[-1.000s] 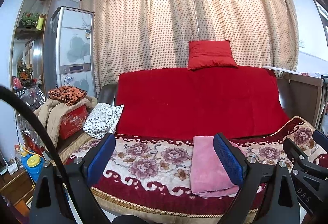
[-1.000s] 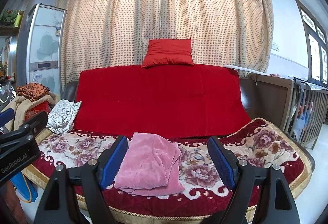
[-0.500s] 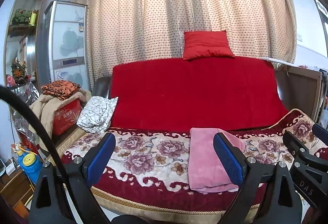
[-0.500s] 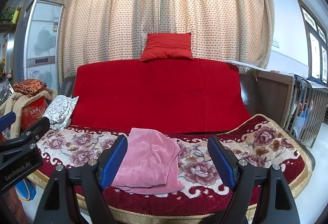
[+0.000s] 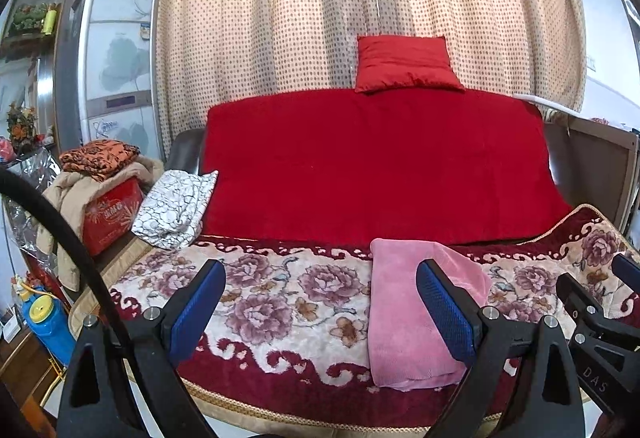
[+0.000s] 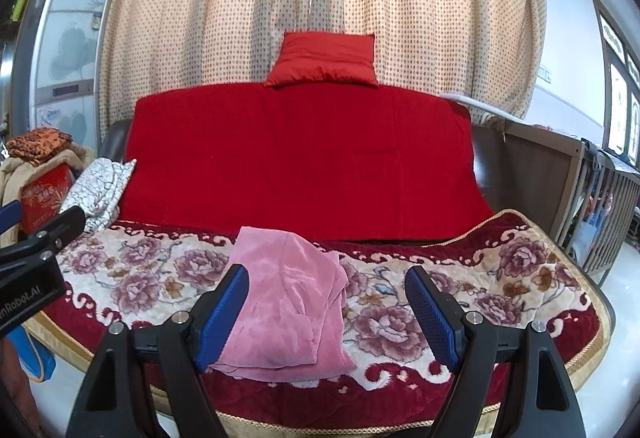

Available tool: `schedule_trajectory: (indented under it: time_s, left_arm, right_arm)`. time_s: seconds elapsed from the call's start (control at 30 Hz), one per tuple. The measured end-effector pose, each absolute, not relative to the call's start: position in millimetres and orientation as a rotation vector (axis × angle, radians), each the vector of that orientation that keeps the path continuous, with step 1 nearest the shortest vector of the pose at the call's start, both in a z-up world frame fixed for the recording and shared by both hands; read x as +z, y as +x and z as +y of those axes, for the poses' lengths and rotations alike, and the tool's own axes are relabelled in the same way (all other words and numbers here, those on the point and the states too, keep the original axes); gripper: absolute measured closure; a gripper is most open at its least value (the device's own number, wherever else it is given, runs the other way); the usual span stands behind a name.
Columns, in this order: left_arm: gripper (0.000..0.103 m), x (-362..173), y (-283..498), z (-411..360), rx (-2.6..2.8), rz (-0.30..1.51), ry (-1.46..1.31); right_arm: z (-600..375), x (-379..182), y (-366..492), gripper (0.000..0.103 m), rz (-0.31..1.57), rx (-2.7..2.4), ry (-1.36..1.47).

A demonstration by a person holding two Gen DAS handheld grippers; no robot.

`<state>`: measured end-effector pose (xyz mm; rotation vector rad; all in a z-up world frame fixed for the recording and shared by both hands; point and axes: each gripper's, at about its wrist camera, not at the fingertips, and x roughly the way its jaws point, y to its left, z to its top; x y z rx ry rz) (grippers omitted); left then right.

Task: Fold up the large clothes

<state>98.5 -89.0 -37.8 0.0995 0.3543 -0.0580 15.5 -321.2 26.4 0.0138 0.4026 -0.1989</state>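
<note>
A sofa takes up most of the room ahead, its seat covered by a floral blanket (image 6: pixel 500 278) in cream and dark red with a gold braided edge, its back draped in a plain red throw (image 6: pixel 300 157). A small red cushion (image 6: pixel 322 57) sits on top of the backrest against tall cream curtains (image 6: pixel 400 17) dotted with brown. The pink garment (image 6: pixel 288 302) lies loosely folded and rumpled on the seat near its front edge, roughly in the middle. A white cloth with black crackle lines (image 5: pixel 176 207) rests at the sofa's left end, beside a red box (image 5: pixel 110 215) heaped with a tan coat and an orange-and-black folded cloth. A tall white fridge (image 5: pixel 116 65) stands behind that pile. A wooden railing (image 6: pixel 608 205) runs along the right side. The left hand-held gripper (image 5: pixel 320 310) and the right hand-held gripper (image 6: pixel 328 312) both hang short of the seat edge with their blue pads wide apart, gripping nothing.
</note>
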Motion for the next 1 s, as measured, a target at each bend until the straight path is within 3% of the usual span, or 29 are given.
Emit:
schedule_trajectory:
  time_s: [1.0]
  left_arm:
    - [0.007, -67, 198, -100, -0.076, 0.428, 0.087]
  right_arm:
    - [-324, -17, 122, 0.020, 0.522, -0.141, 0.040]
